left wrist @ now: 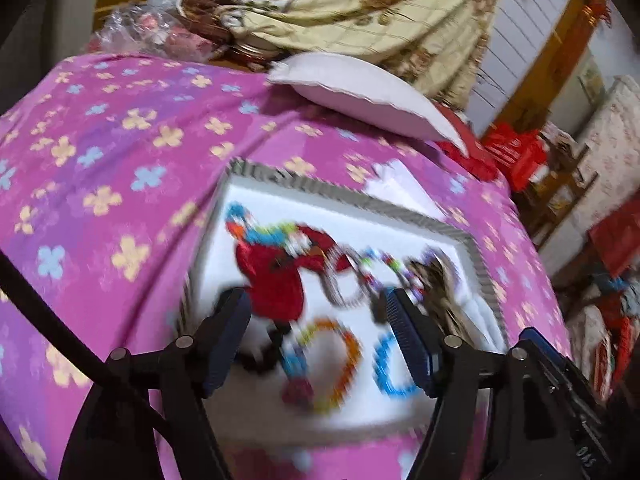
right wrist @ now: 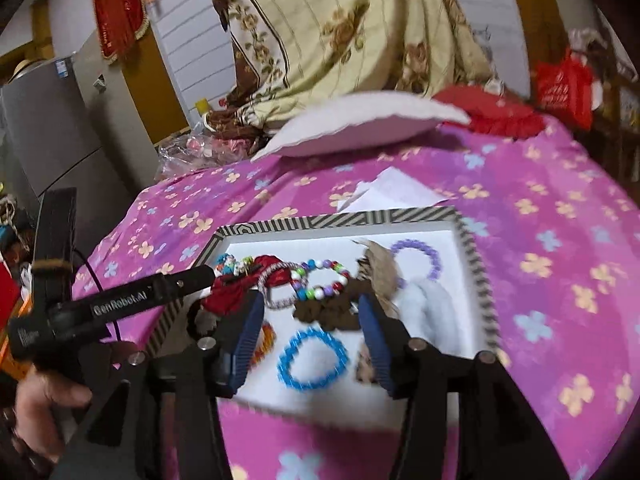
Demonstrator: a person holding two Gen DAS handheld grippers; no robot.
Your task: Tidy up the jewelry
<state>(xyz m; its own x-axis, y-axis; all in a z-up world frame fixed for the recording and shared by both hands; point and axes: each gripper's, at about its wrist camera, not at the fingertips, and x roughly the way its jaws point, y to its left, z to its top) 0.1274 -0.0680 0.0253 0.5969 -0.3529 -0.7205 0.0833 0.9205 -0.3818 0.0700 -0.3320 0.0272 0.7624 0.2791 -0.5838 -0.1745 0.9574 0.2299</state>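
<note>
A white tray (right wrist: 472,256) with a striped rim lay on a bed under a pink flowered sheet (right wrist: 560,240). The jewelry was spread inside it: a blue bead bracelet (right wrist: 312,358), a purple one (right wrist: 416,258) at the far corner, a many-coloured bead bracelet (right wrist: 322,278), a red cloth piece (right wrist: 236,294) and a brown one (right wrist: 326,312). The left claw (left wrist: 316,344) hung over the tray with its jaws wide and nothing between the pads. The right claw (right wrist: 310,334) stood partly open above the blue bracelet, gripping nothing. A hand (right wrist: 44,404) held the left tool's handle. A white pillow (right wrist: 360,124) lay beyond the tray, with a sheet of paper (right wrist: 394,194) just behind the rim.
</note>
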